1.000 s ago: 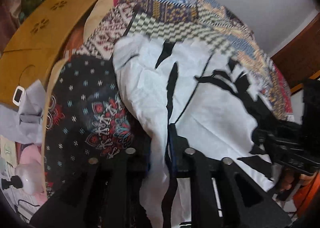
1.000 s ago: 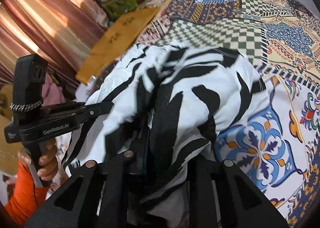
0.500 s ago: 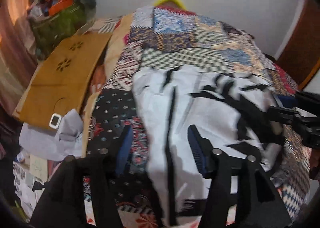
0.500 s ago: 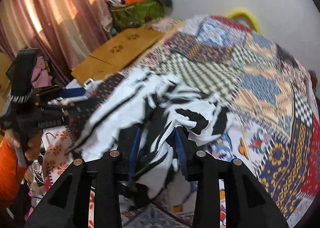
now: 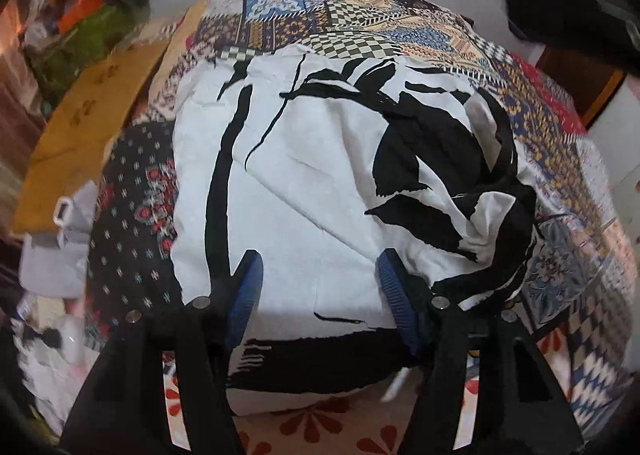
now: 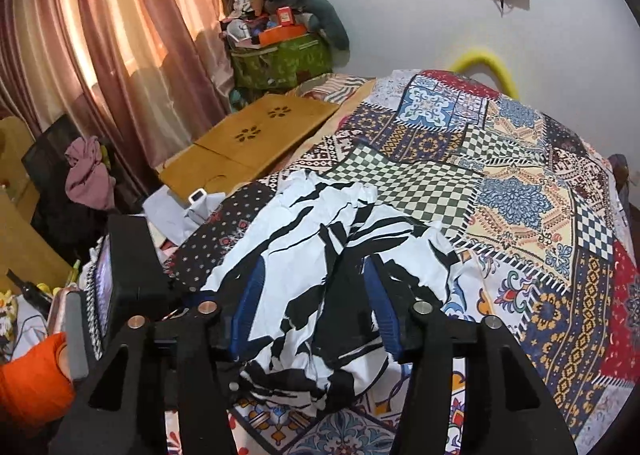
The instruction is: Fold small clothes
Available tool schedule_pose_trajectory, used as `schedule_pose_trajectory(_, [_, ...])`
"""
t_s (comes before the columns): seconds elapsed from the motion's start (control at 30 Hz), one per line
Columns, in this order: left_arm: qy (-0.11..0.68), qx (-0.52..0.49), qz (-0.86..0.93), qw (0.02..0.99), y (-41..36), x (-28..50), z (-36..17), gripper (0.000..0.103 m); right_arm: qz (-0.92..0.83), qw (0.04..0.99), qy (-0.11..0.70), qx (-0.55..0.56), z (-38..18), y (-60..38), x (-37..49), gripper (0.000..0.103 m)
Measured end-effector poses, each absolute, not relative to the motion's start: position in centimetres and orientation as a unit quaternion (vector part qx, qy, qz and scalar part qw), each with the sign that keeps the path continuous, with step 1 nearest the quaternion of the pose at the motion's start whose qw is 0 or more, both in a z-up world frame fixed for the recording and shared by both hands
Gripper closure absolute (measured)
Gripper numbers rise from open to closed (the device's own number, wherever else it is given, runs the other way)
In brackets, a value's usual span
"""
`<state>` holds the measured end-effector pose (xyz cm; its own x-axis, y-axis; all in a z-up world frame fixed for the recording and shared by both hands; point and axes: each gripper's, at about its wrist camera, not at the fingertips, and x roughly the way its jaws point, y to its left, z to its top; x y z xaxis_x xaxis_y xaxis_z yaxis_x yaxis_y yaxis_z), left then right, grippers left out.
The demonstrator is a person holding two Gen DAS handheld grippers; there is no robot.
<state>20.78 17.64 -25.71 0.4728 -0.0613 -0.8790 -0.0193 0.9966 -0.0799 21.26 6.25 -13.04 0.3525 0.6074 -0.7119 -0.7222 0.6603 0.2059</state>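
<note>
Left wrist: left hand-held gripper (image 5: 320, 283) released, jaws just opened, above black-and-white garment (image 5: 320, 159) on bed (image 5: 560, 175) | Right wrist: right hand-held gripper (image 6: 312, 295) released, jaws just opening over garment's bunched edge (image 6: 320, 367) | Risk: bunched edge likely folds crooked unless smoothed.

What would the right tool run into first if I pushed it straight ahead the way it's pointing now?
Most likely the black-and-white garment: it fills the view between the open fingers of the right tool, lying on the patchwork bedspread. Nothing else seems to lie in that line, though depth is hard to judge.
</note>
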Motion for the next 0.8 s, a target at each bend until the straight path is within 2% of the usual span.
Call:
schedule_pose_trajectory(0.23, [0.513,-0.049,-0.018,0.857,17.8,18.1,-25.1,0.043,0.409,0.766,0.488,-0.087,-19.8,8.6,21.9,0.053])
schedule_pose_trajectory(0.37, [0.510,-0.046,-0.004,0.859,18.7,16.9,-24.4,0.043,0.406,0.757,0.500,-0.109,-22.1,7.8,21.3,0.053])
schedule_pose_trajectory(0.57, [0.469,-0.015,0.053,0.881,21.5,18.0,-21.3,0.039,0.427,0.735,0.519,-0.092,-20.3,5.8,22.0,0.053])
schedule_pose_trajectory(0.63, [0.461,-0.015,0.065,0.885,22.5,19.3,-20.7,0.035,0.425,0.749,0.499,-0.096,-18.9,5.7,22.5,0.053])
schedule_pose_trajectory(0.8, [0.475,-0.040,0.075,0.876,25.3,24.7,-21.3,0.035,0.430,0.775,0.456,-0.085,-16.5,7.9,25.1,0.053])
